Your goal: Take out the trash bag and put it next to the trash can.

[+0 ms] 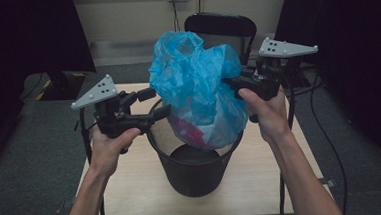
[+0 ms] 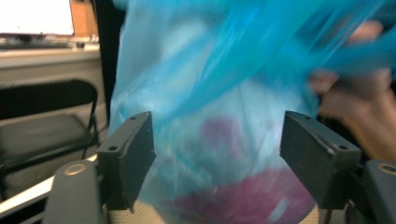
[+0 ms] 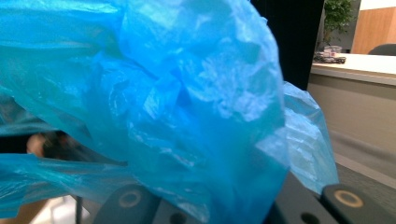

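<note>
High view, frame centre: we lift the filled, crinkled blue plastic bag (image 1: 197,87) clear of the black round bin (image 1: 192,170). Right gripper (image 1: 234,84) pinches its top; left gripper (image 1: 154,103) gapes wide beside it, next to support its side.

Both forearms were bare, with no sleeves showing. The left gripper (image 1: 154,103) was a matte black block with a pistol-style handle, and a grey three-cornered plate sat on top, dotted with small white studs at its corners. The right gripper (image 1: 231,83) matched it, its plate also pierced by a cluster of dark holes. A black cable trailed from each toward six o'clock. The fingers (image 2: 128,156) were thick, dark grey slabs with small screws, and brass-ringed bolts sat at their bases.
</note>
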A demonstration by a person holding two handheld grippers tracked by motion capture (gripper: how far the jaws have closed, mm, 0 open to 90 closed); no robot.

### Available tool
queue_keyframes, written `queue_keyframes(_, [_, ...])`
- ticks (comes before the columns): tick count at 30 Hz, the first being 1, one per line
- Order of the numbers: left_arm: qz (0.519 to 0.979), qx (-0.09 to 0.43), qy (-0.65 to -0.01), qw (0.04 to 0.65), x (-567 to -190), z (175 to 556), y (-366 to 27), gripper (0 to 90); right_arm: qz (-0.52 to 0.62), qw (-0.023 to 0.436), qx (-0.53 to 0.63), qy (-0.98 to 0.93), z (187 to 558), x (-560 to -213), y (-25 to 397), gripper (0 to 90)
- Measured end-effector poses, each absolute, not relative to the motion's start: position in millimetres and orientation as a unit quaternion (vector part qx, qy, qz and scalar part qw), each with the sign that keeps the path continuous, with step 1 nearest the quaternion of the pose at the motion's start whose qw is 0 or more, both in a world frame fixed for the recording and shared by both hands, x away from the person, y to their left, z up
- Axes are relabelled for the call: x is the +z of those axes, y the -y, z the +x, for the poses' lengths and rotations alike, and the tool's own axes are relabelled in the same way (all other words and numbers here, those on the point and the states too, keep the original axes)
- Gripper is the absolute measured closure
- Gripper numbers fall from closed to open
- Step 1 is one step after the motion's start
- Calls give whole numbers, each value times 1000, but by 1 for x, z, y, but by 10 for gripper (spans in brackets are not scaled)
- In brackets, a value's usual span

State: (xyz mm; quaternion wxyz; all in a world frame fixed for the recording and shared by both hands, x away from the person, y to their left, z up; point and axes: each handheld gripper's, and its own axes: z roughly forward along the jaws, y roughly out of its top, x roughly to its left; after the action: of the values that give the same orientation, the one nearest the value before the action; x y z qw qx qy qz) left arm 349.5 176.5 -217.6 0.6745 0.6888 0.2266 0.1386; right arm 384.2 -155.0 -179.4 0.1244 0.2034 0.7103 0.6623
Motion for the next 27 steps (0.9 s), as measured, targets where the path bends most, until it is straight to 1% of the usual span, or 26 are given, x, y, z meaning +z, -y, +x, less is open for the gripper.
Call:
queue_keyframes(5, [654,140,-206,714,-187,342,-179,162,189,125,643,-731,381,-190,143,900])
queue_keyframes(8, [641,139,-196,729,-178,341,-175,155,182,126,630,-744,380,-197,134,900])
queue_keyframes(10, [660,146,-199,709,-180,345,-165,150,178,124,629,-747,379,-198,130,900])
queue_keyframes(12, [684,132,-206,687,-190,354,-155,150,171,122,636,-742,376,-194,128,900])
queue_keyframes(14, [692,118,-205,682,-201,361,-148,150,163,117,647,-736,374,-187,127,900])
queue_keyframes(16, [700,92,-195,681,-208,366,-141,150,161,113,657,-727,371,-179,126,900])
queue_keyframes(17, [708,91,-191,674,-211,367,-136,152,158,109,662,-725,371,-175,126,900])
queue_keyframes(20, [722,108,-185,658,-215,365,-123,152,154,98,678,-712,368,-166,123,900])
queue_keyframes(23, [724,125,-194,650,-216,363,-114,162,154,80,697,-696,367,-163,120,900])
queue_keyframes(24, [727,131,-194,645,-217,362,-111,212,155,75,702,-691,366,-162,119,900])
queue_keyframes(25, [727,134,-189,646,-218,363,-109,365,153,69,706,-688,365,-162,118,900])
queue_keyframes(26, [726,132,-191,648,-218,363,-108,536,153,70,707,-687,364,-162,117,900])
queue_keyframes(27, [725,127,-187,650,-218,364,-108,663,152,71,706,-688,363,-162,117,900])
